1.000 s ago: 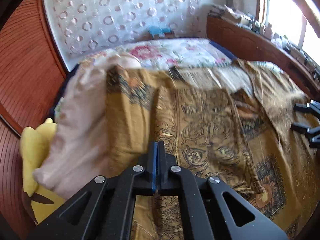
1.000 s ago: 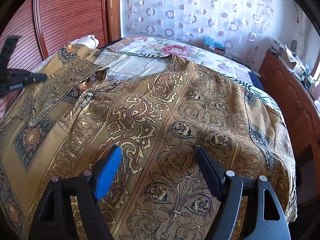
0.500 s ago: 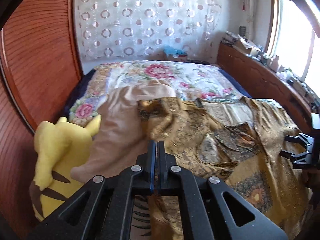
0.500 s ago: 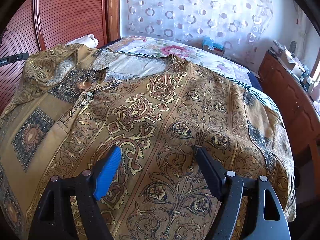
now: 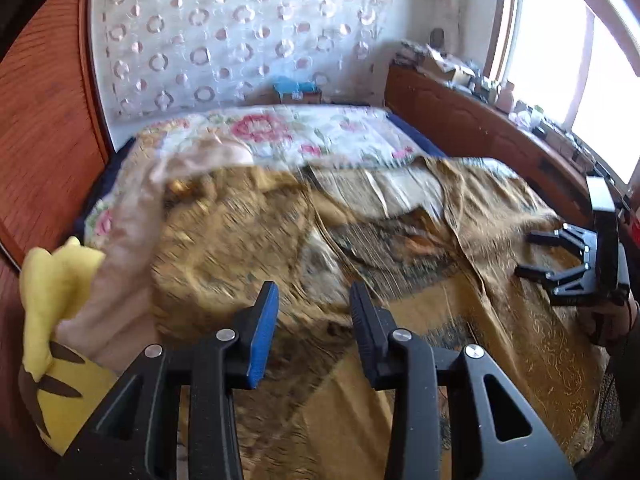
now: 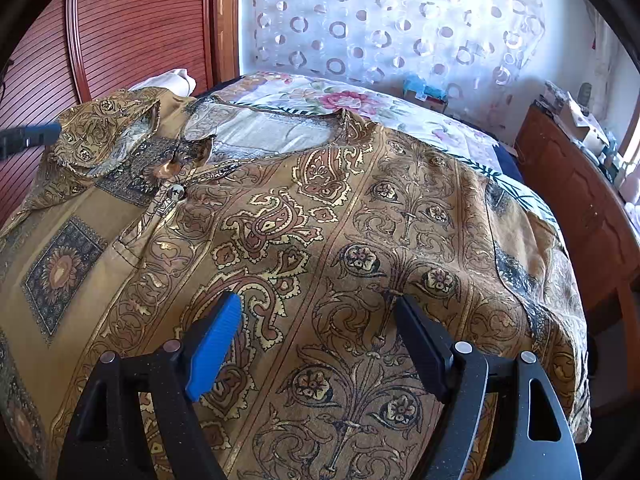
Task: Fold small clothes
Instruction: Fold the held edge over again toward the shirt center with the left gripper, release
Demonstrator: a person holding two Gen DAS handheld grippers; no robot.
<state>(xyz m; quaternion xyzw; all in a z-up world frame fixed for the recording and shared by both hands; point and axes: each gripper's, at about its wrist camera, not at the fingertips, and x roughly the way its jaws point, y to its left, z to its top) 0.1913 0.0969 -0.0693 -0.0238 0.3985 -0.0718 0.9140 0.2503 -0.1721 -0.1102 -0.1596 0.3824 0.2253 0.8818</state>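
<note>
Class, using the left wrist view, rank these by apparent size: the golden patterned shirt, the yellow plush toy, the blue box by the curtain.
1. Golden patterned shirt
2. Yellow plush toy, though nearness to the camera enlarges it
3. Blue box, far away, so its true size is unsure

Gold-brown shirt (image 6: 320, 240) printed with paisley and scrollwork — over a white, pink-flowered bedspread (image 6: 360, 100); yellow plush (image 5: 60, 320) — reddish-brown wood panel (image 6: 132, 28).
</note>
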